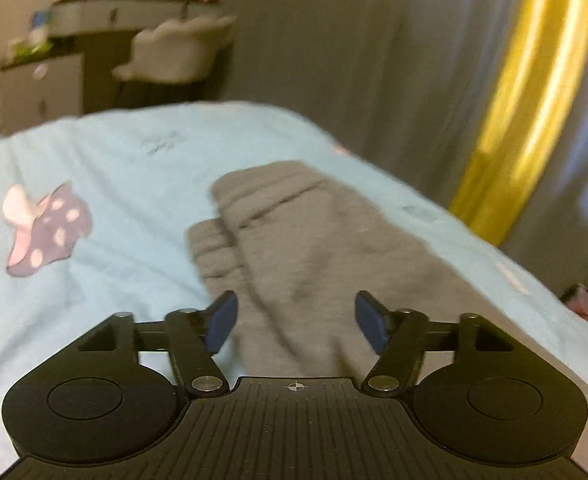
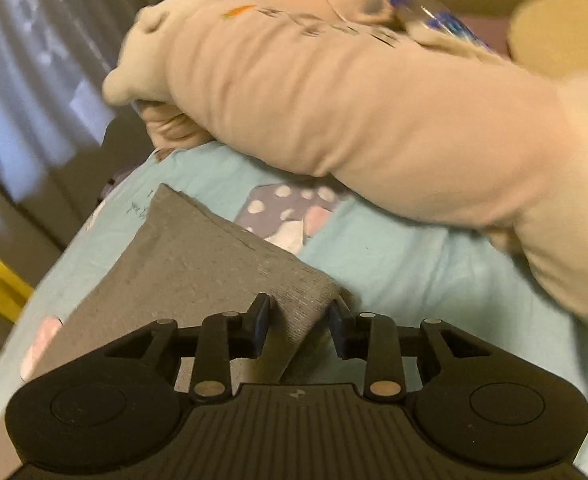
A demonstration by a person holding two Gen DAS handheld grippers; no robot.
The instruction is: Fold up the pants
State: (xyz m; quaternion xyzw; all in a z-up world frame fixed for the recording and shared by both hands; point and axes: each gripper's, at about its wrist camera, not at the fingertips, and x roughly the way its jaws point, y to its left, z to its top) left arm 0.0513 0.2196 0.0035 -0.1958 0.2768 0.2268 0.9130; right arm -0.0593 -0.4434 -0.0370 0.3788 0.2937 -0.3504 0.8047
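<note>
A: Where are the pants (image 1: 294,248) lying rn?

B: Grey pair, already doubled over, resting on the light-blue bedsheet (image 1: 114,168). From the left wrist cam they're running straight ahead, long axis pointing away from the jaws, cuffs/bands at the far end, near end passing under the left gripper (image 1: 295,322).

A: Left jaws doing what?

B: Standing wide apart, nothing pinched. Blue pads (image 1: 222,320) are sitting either side of the cloth, not touching it afaict.

A: And the right gripper (image 2: 298,316)?

B: Narrower gap. A ribbed corner of the pants (image 2: 198,264) is poking up btwn the pads. Looks like the pads aren't pressing on it, but it's blurry, so that's a judgement. Fabric is spreading out ahead and to the left from there.

A: So which hand's nearer?

B: Both are hovering over the near end; right one's closer to an actual edge. Prob next fold needs that corner carried along the long axis toward the far end.

A: Surroundings?

B: Long beige plush pillow (image 2: 333,96) is lying across the bed beyond the pants, apart from them. Grey curtain (image 1: 353,60), yellow hoop-like thing (image 1: 525,100), white chair (image 1: 178,52) by a desk in the bkgd.
</note>
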